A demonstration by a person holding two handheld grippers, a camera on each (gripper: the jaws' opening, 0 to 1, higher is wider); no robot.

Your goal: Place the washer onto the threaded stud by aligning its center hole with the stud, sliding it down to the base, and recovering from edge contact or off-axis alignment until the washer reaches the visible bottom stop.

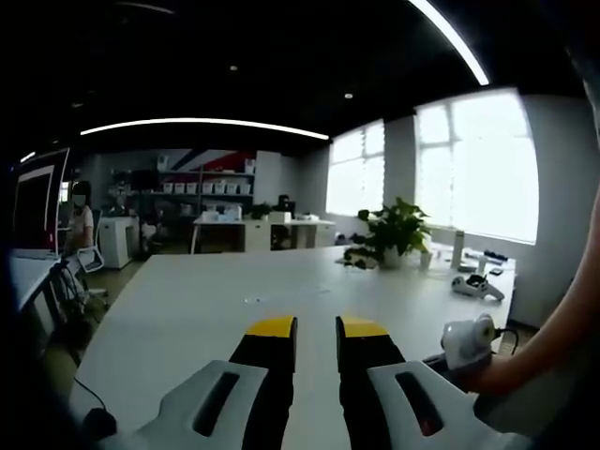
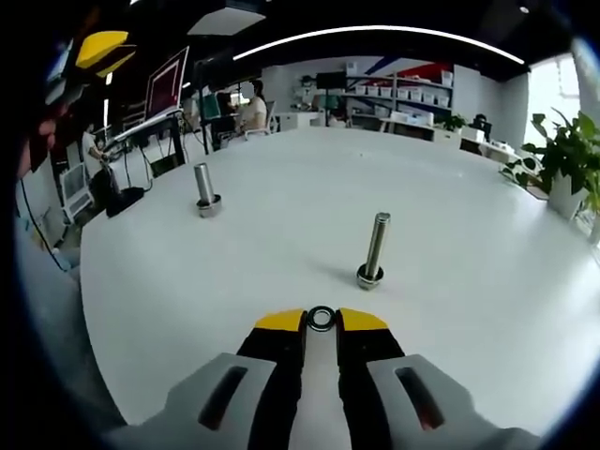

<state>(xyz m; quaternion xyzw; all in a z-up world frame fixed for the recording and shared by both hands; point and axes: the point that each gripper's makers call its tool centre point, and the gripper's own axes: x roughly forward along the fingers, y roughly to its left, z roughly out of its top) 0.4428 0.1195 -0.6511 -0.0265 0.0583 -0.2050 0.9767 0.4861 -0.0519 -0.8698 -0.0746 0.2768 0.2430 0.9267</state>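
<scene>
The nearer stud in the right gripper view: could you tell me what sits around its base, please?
A ring-shaped base piece circles the stud at the table; what lies beneath it is covered. The washer is in the right gripper.

the table (image 2: 281, 244) looks matt, smooth white. the threaded stud (image 2: 375, 248) and the second stud (image 2: 204, 190) look like shiny grey metal. the washer (image 2: 321, 319) is a dark metallic ring. the right gripper (image 2: 321, 323) has matt black and yellow plastic-looking jaws.

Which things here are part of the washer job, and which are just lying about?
Job:
- washer, pinched in the right gripper
- near stud, upright

Lying about:
- second stud
- potted plant
- white handheld device
- white table
</scene>
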